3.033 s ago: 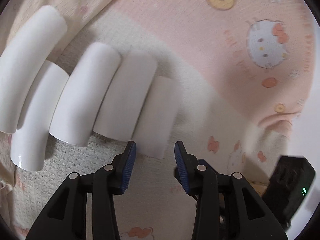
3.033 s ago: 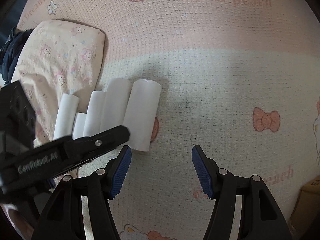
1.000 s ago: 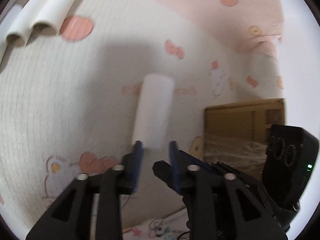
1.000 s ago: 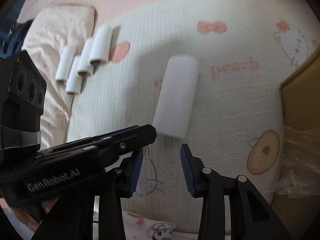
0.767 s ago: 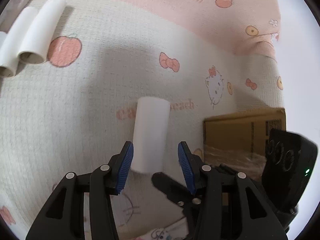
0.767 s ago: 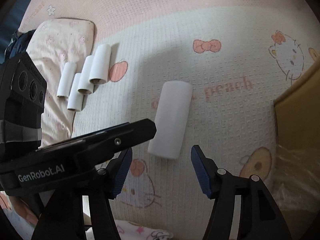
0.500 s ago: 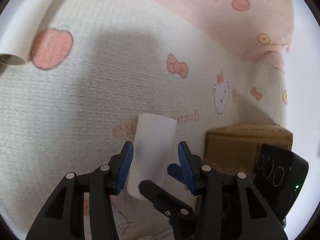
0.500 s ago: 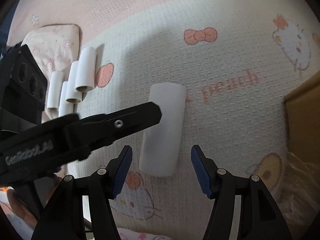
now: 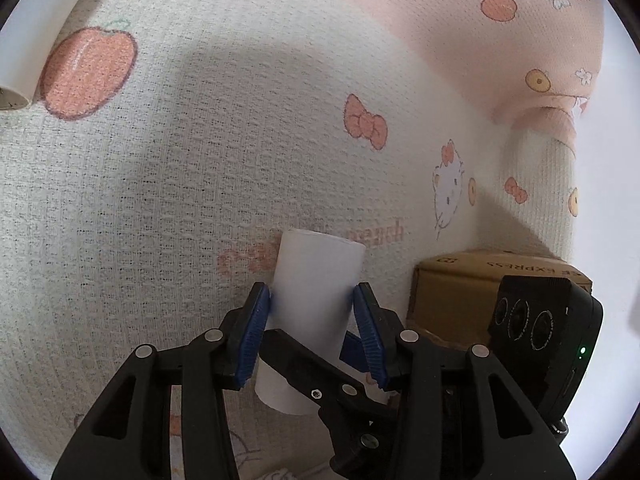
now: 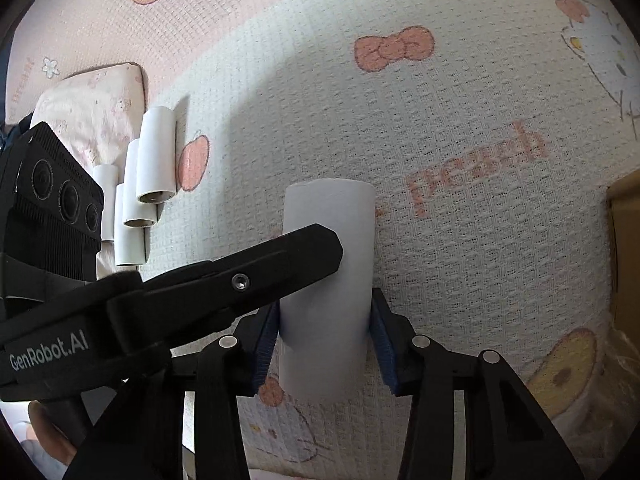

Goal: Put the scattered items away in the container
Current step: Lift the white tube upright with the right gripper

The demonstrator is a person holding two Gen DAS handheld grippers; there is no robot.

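A white paper roll (image 9: 316,280) lies on the patterned blanket, also seen in the right wrist view (image 10: 330,248). My left gripper (image 9: 314,330) straddles the roll with its blue pads against the roll's sides. My right gripper (image 10: 326,344) straddles the same roll lower down, pads touching both sides. The left gripper's black finger (image 10: 256,268) crosses in front of the roll in the right wrist view. A cardboard box (image 9: 460,284) stands to the right; its edge shows in the right wrist view (image 10: 626,240). Several more white rolls (image 10: 148,180) lie at the left.
A small pink pillow (image 10: 92,104) lies behind the rolls at far left. One roll's end (image 9: 28,36) shows at the left wrist view's upper left. The blanket's edge and a white wall are at the right. Clear plastic wrap (image 10: 588,384) lies by the box.
Both grippers moved down onto the single roll and narrowed from wide open to touching its sides. The roll had earlier been carried from the row and laid down near the box.
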